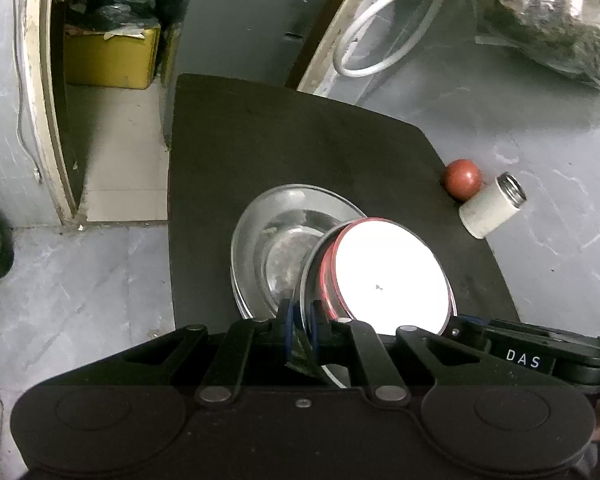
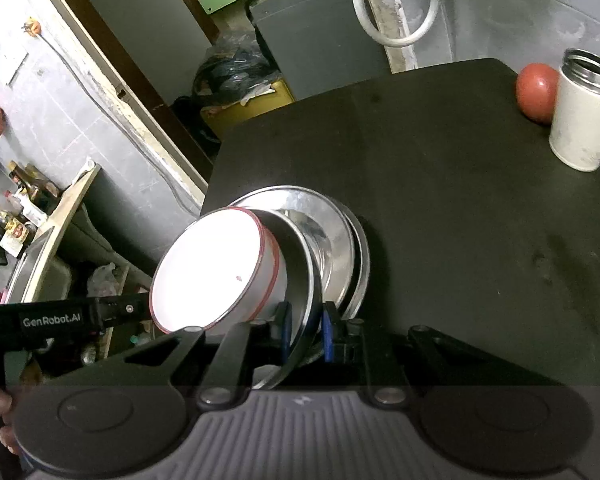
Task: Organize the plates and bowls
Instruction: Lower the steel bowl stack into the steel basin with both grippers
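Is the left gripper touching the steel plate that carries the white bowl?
Touching. The left wrist view shows the left gripper with both blue pads clamped on the rim of the steel plate under the white bowl.

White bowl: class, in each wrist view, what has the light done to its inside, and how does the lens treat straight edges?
Left wrist view: the white bowl is blown out to flat white, and the door frame bows. Right wrist view: the same glare hides its inner surface, and the black table edges curve.
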